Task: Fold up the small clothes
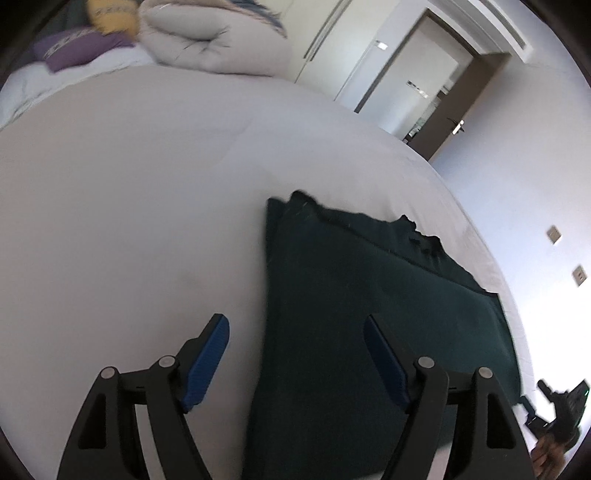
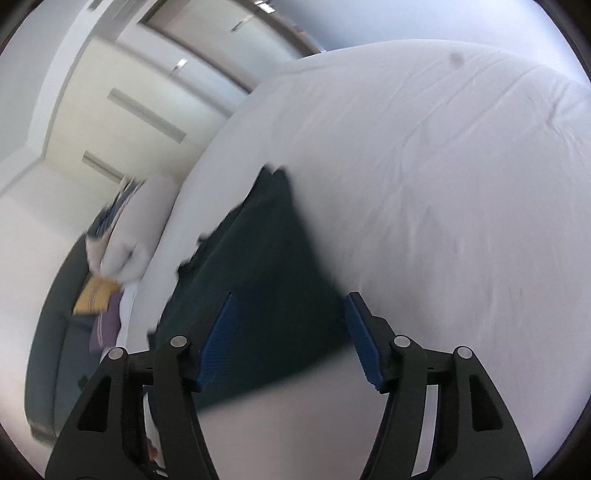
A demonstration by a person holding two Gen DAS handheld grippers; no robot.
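- A dark green garment (image 1: 369, 295) is laid flat on a white bed sheet (image 1: 129, 203), near the right edge of the bed as seen from the left wrist camera.
- The garment appears folded: a doubled layer is seen along its left side, and its far edge is ragged and uneven.
- The left gripper (image 1: 295, 332) is held above the near left part of the garment with its jaws set wide apart; nothing is clamped between them.
- One blue pad (image 1: 207, 365) is seen over the bare sheet, the other over the dark cloth; whether either touches the fabric cannot be told.
- The right gripper (image 2: 291, 317) is seen over the near end of the garment (image 2: 258, 258), its jaws apart and nothing pinched between the blue pads (image 2: 218, 339).
- The right wrist view is blurred, so the cloth's edges are rendered soft there.
- The right gripper is also glimpsed at the lower right corner of the left wrist view (image 1: 554, 410), just beyond the bed's edge, with part of a hand below it.
- At the far left end of the bed, a bundled pale duvet (image 1: 207, 40), a purple pillow (image 1: 77, 48) and a yellow cushion (image 1: 110, 16) are seen.
- A dark door (image 1: 465, 99) is seen in the far wall beyond the bed.
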